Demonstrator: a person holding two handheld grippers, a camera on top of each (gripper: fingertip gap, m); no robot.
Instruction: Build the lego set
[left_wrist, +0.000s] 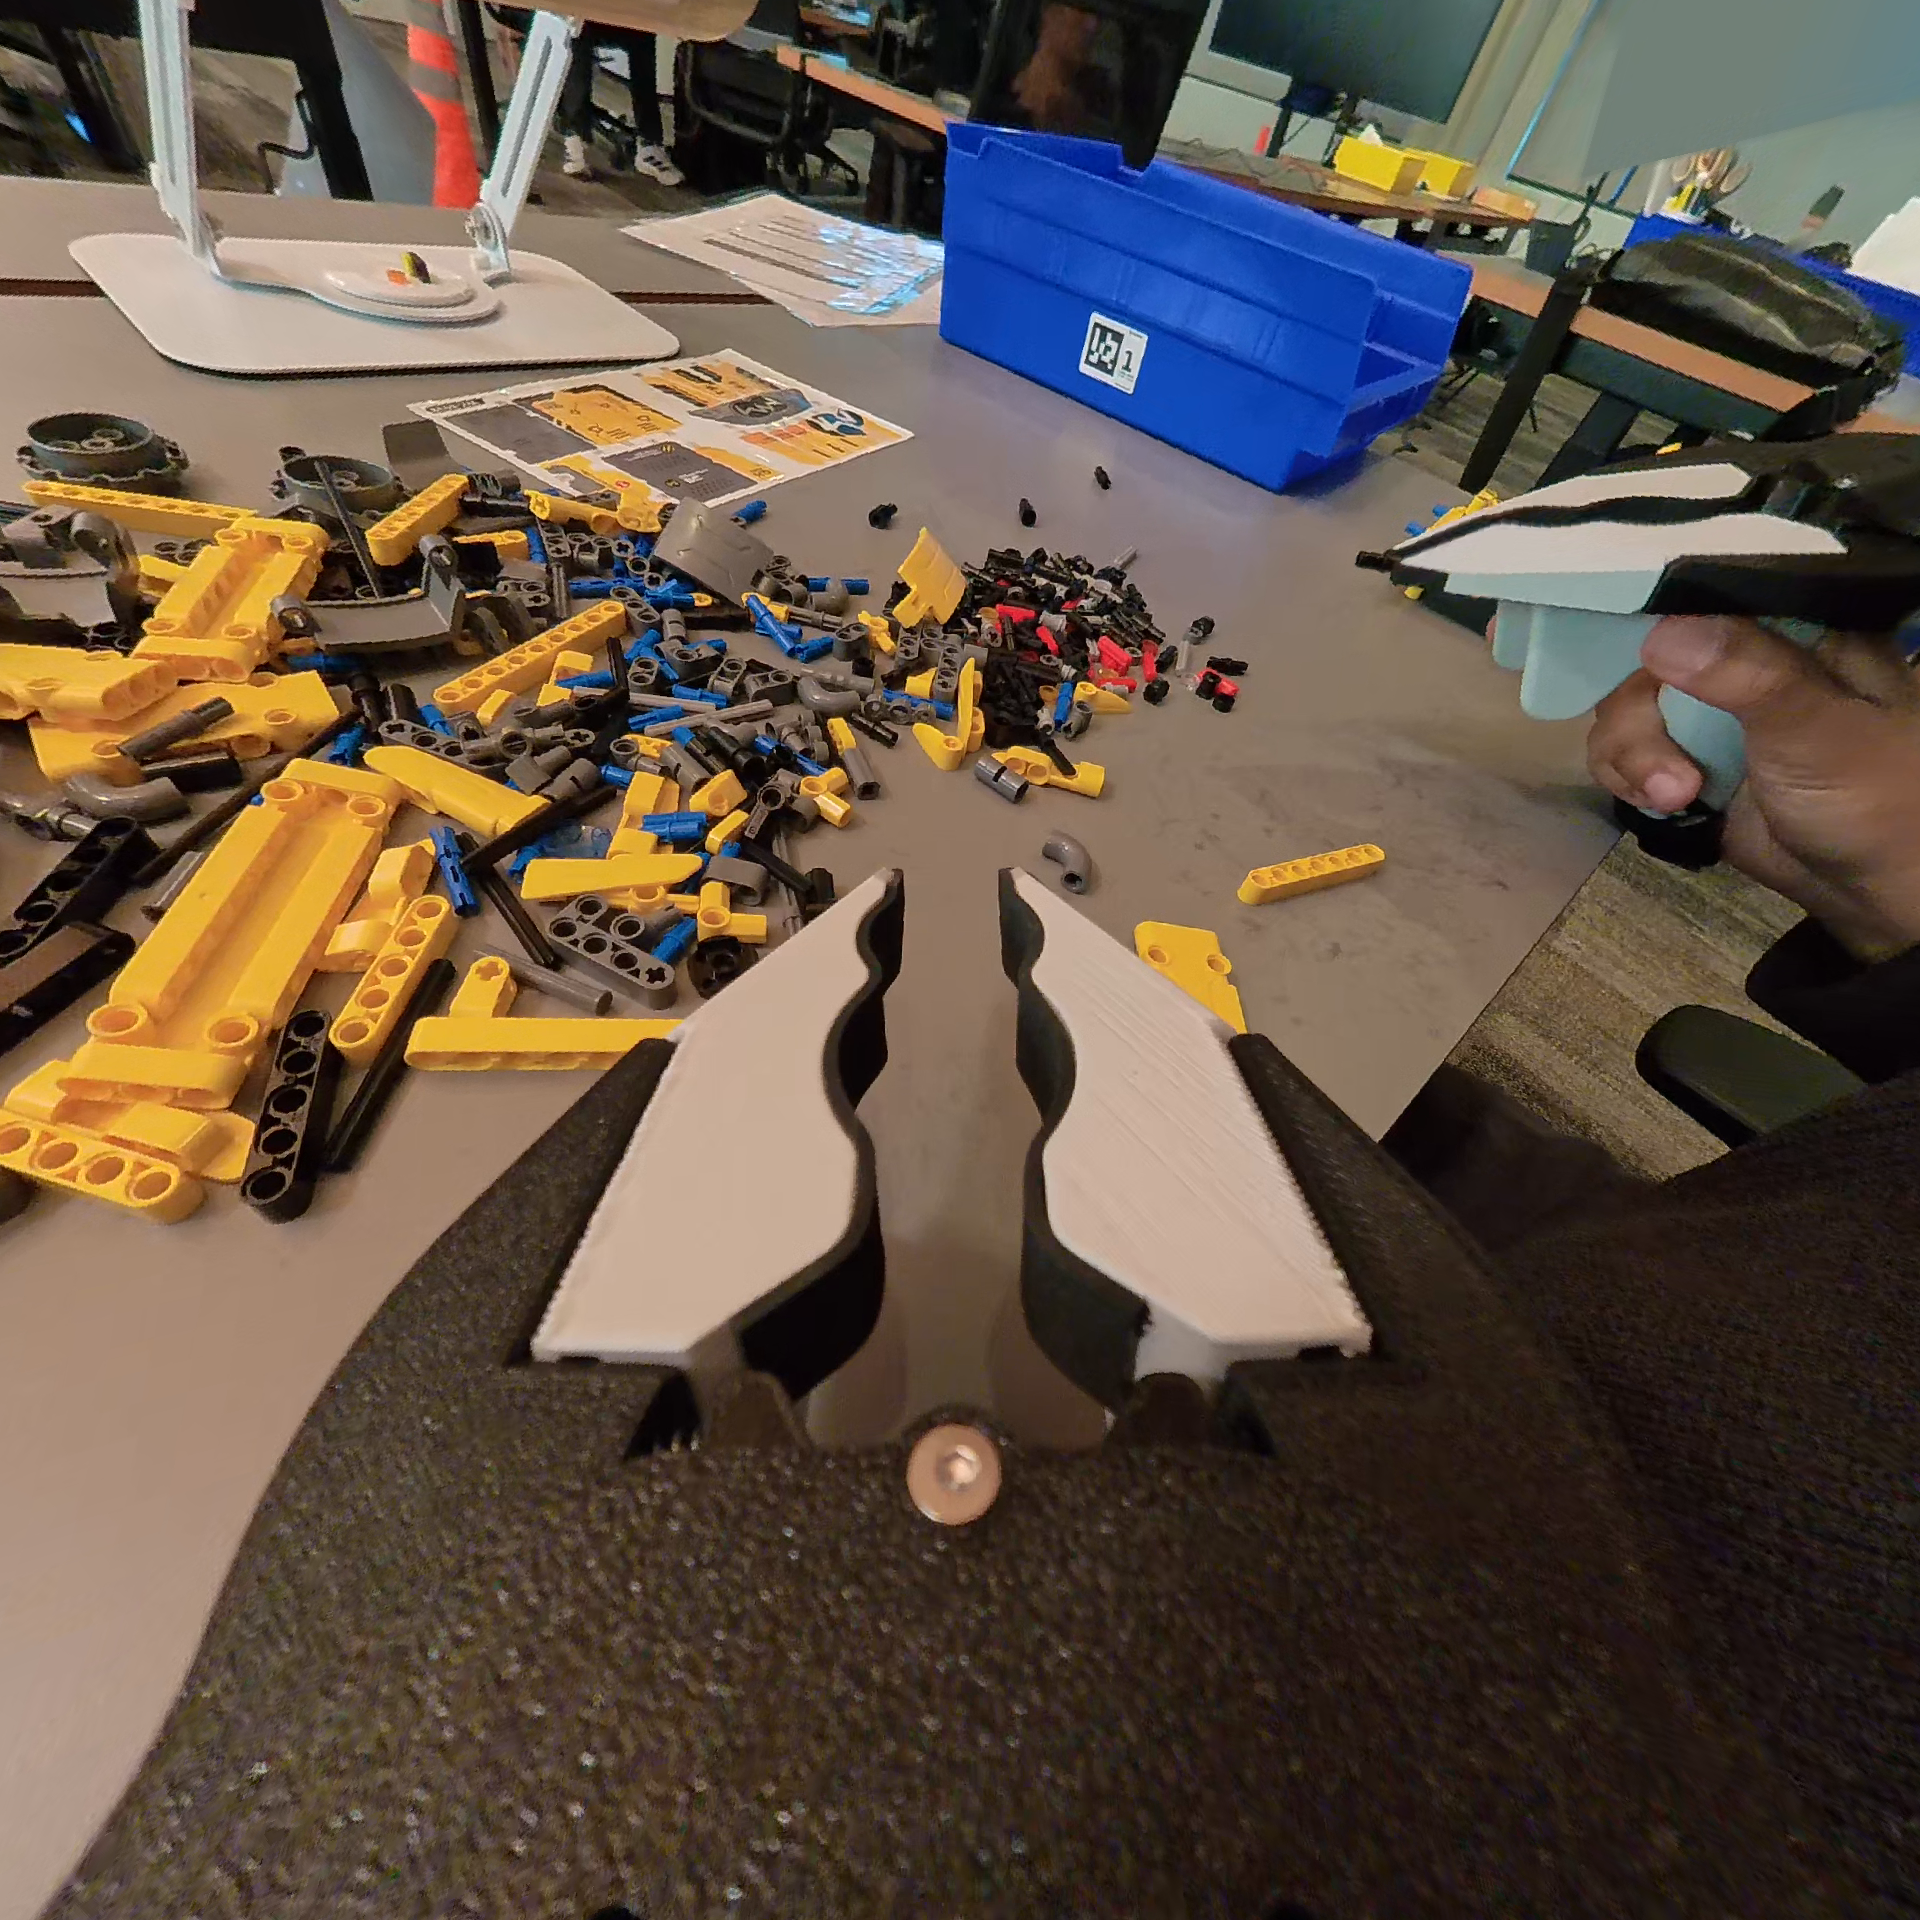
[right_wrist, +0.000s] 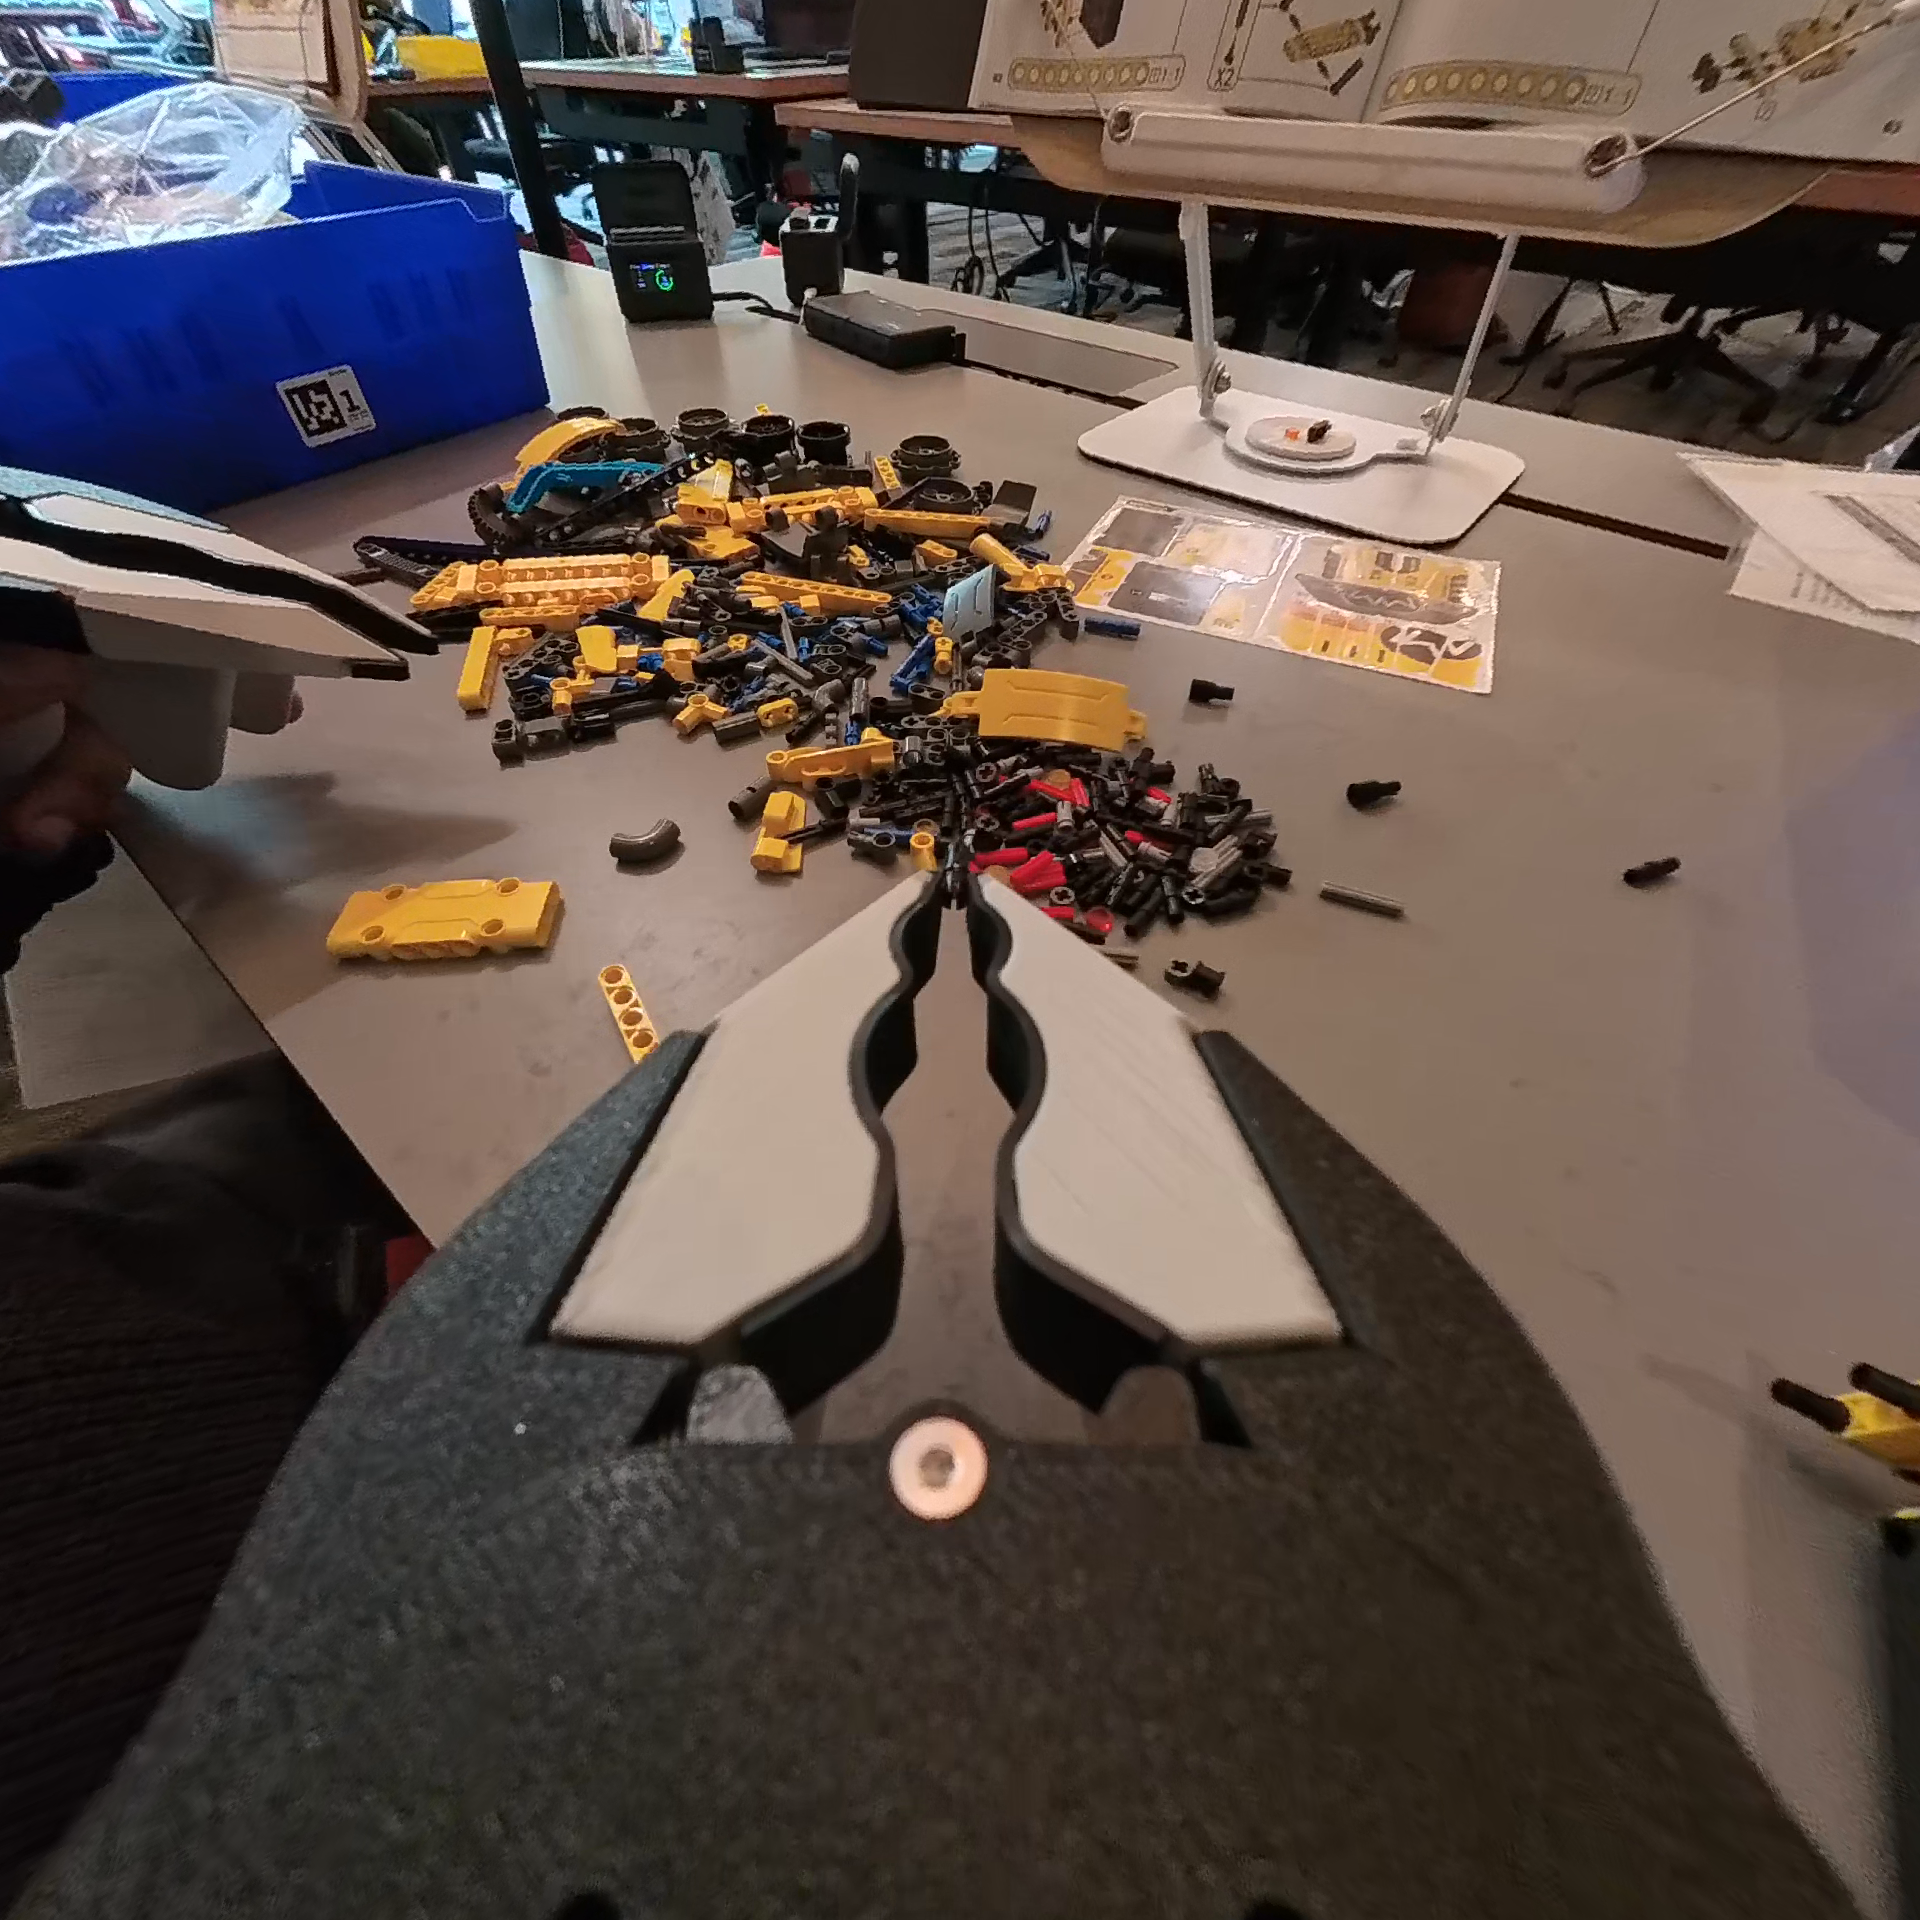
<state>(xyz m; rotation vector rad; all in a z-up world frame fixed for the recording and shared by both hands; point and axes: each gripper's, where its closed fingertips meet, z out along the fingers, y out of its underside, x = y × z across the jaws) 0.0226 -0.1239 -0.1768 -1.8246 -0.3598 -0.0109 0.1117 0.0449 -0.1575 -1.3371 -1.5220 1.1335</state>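
My left tongs (left_wrist: 951, 883) hang released and empty just above the worktop (left_wrist: 1403, 790). My right tongs (right_wrist: 951, 896) are clenched on a small black pin (left_wrist: 1377, 560), lifted clear of the surface. Beyond them the heap of parts (left_wrist: 623, 707) lies loose, mostly unjoined as far as I can see. Farthest, the blue bin (right_wrist: 208, 332) holds crumpled clear plastic (right_wrist: 145, 166).
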